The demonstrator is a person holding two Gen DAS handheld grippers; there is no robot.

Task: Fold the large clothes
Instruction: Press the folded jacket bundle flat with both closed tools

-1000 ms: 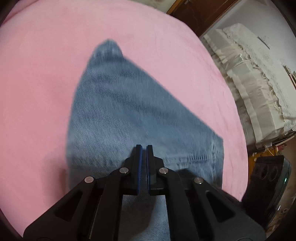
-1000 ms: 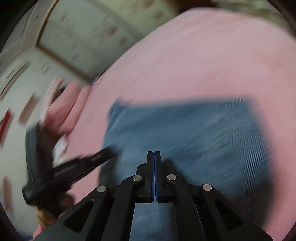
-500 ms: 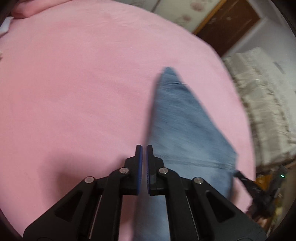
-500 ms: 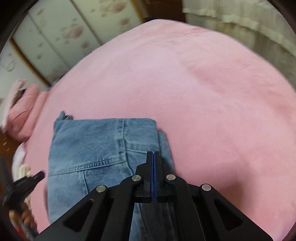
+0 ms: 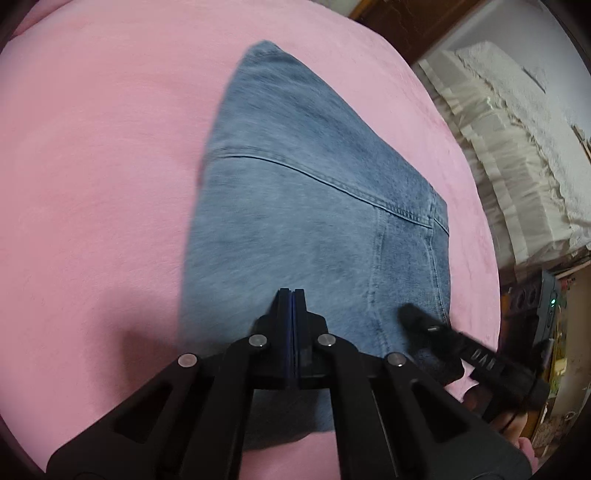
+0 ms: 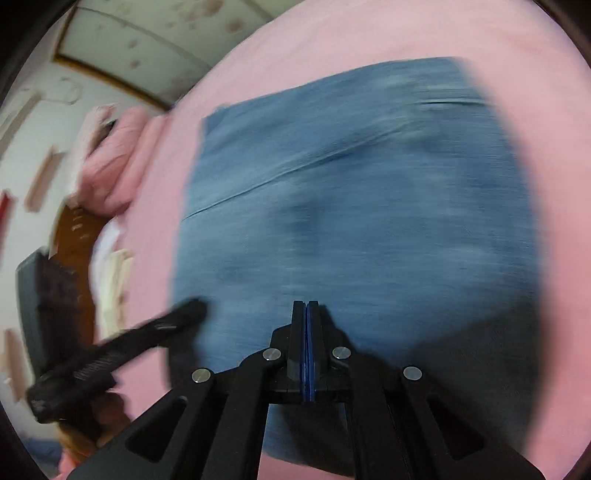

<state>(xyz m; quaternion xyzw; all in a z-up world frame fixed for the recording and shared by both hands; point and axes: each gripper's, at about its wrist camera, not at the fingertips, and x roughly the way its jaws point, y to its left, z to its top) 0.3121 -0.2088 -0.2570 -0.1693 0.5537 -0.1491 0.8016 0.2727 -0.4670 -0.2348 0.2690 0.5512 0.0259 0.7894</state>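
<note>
While both the left hand-held gripper (image 5: 292, 295) and right hand-held gripper (image 6: 306, 306) hover pressed together and empty, the folded jeans (image 5: 314, 192) at frame centre should be smoothed flat on the bed (image 5: 92, 166).

A pink blanket (image 5: 92, 184) covers the bed; cream lace-trimmed bedding (image 5: 517, 155) is stacked far right, beside a dark wooden door (image 5: 406, 22).

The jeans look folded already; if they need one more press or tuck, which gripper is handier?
Probably either. Left gripper and right gripper are both shut, empty, hovering over the near end of the folded jeans on the pink bedspread. Blur hides any height difference.
</note>
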